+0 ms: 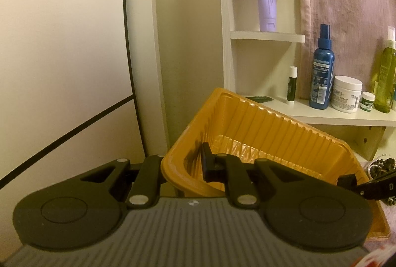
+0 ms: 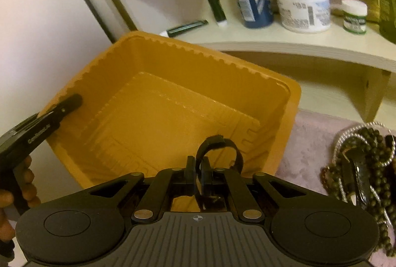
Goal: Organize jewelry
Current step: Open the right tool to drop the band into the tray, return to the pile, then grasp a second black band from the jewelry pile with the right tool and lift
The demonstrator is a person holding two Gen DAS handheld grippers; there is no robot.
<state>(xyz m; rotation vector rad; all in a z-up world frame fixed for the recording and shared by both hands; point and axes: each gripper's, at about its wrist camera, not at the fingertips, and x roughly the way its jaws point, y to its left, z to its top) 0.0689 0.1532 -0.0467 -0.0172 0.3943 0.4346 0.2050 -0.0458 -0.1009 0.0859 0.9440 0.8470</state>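
Black gripper point(image 2: 198, 178) linkages with silver rivets, ribbed grey housing.

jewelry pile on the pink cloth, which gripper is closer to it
Right. The right gripper, shut on a black band, is over the orange tray beside the jewelry pile. The left gripper clamps the tray's far wall.

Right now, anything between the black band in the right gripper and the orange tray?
Nothing visible. The right gripper is shut on the black band, already over the orange tray near its front edge. The tray's floor looks bare. The left gripper clamps the tray's left wall, off to the side of the drop path.
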